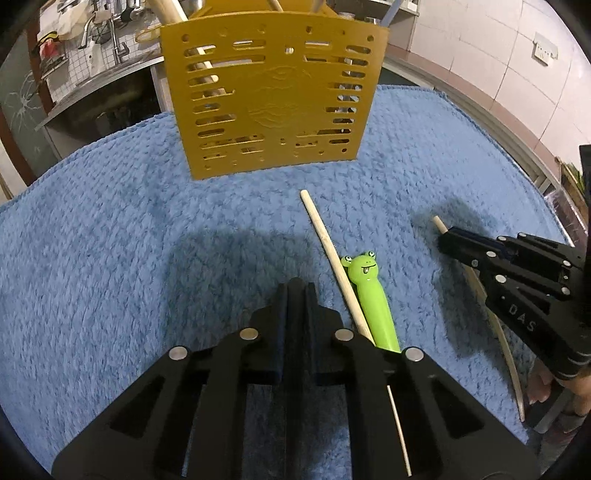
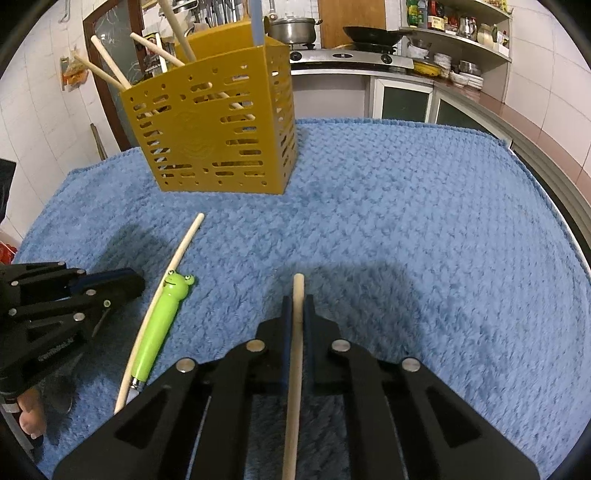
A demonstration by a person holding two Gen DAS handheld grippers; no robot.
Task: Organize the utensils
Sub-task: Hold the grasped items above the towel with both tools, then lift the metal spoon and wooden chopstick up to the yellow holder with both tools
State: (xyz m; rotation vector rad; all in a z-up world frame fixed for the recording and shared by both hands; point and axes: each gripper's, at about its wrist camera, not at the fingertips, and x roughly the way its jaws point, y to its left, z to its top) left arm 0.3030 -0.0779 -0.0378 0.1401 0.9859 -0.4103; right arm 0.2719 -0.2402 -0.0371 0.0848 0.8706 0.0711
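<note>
Both wrist views look steeply down along their tools, close above the blue towel (image 1: 110, 258); both share the yellow holder (image 2: 210, 136), perhaps centrally.

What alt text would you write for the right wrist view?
The right gripper is shut on a wooden chopstick above a blue towel. Ahead stands a yellow holder with chopsticks inside; at left lie another chopstick, a green frog-handled utensil and the shut left gripper.

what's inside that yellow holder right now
Several wooden sticks and a blue handle stand in the yellow holder. Its slotted walls hide their lower ends and anything shorter.
</note>
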